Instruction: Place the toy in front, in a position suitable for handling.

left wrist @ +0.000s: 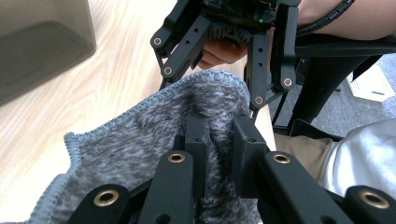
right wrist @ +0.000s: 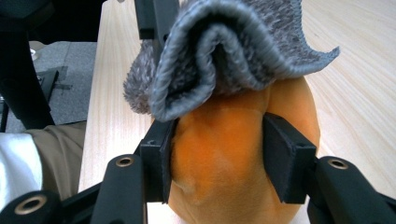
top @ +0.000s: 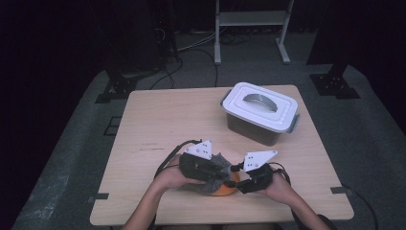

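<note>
Grey cloth (right wrist: 233, 51) wiping an orange ball-shaped thing (right wrist: 224, 158)
Left gripper (left wrist: 223, 140) fingers pinch the cloth tight; right gripper (right wrist: 224, 158) fingers squeeze the orange thing between them, so next rub the cloth over its top

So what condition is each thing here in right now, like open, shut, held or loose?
Left gripper: shut, pinching the grey cloth.
Right gripper: jaws closed on the orange thing.
Grey cloth: bunched, draped over the orange thing.
Orange thing: gripped on both sides, top under the cloth.
Storage box: lid on, handle folded flat, standing apart.
Table: bears everything.
</note>
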{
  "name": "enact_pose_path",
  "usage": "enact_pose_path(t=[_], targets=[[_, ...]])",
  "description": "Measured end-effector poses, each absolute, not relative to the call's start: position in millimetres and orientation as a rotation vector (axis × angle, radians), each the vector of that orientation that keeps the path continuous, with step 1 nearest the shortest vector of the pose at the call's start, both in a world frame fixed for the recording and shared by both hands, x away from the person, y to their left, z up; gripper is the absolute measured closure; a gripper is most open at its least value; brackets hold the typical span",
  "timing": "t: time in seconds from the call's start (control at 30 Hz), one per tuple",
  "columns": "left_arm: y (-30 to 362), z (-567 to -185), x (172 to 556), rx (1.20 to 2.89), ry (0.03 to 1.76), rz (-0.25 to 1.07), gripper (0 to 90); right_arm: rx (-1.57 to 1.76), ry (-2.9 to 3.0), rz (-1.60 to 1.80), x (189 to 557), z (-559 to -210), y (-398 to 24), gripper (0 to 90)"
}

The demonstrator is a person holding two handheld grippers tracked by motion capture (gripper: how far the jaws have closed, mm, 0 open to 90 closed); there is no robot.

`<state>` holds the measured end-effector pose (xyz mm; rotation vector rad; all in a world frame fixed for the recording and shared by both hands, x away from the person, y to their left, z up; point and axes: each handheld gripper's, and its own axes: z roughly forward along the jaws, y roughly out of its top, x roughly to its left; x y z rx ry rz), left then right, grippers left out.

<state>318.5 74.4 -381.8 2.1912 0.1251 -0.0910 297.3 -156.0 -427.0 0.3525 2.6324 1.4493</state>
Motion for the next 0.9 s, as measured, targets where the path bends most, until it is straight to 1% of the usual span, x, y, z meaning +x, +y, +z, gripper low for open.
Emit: enact_pose_path(t=[0.17,0.4,0.43,0.47,0.5,0.53,0.57,0.6,0.63,0.7,0.73,0.8,0.87,0.9], targets=[[84,-383,321,2.185,0.157,-0.074,78.9,0.348,2.632,1.449,301,-427,-160,52.1],[126,-393,328,2.151,0.281,-0.04,78.6,0.35,2.632,1.439,303,-427,-166,52.4],[126,-393,328,2.151,0.281,-0.04,78.6,0.35,2.632,1.439,303,-427,-166,52.4],[131,-398,327,2.138,0.298,-0.052,78.6,0.362,2.638,1.435,303,-426,-166,48.2],[131,-398,327,2.138,0.298,-0.052,78.6,0.362,2.638,1.435,303,-426,-166,48.2],[132,-400,326,2.131,0.298,-0.059,78.6,0.375,2.651,1.453,304,-424,-165,39.5],[131,-402,325,2.13,0.291,-0.06,78.6,0.379,2.648,1.452,303,-422,-164,35.9],[131,-402,325,2.13,0.291,-0.06,78.6,0.379,2.648,1.452,303,-422,-164,35.9],[131,-402,324,2.132,0.287,-0.066,78.6,0.388,2.652,1.454,303,-419,-164,33.0],[129,-403,323,2.135,0.274,-0.078,78.7,0.387,2.643,1.502,303,-414,-166,31.3],[127,-402,322,2.152,0.255,-0.083,78.7,0.409,2.636,1.553,307,-410,-169,28.5],[126,-402,321,2.157,0.249,-0.086,78.7,0.421,2.63,1.559,309,-409,-171,28.4],[123,-402,318,2.172,0.225,-0.118,78.7,0.466,2.666,1.571,318,-411,-169,24.3],[123,-402,318,2.172,0.225,-0.118,78.7,0.466,2.666,1.571,318,-411,-169,24.3]])
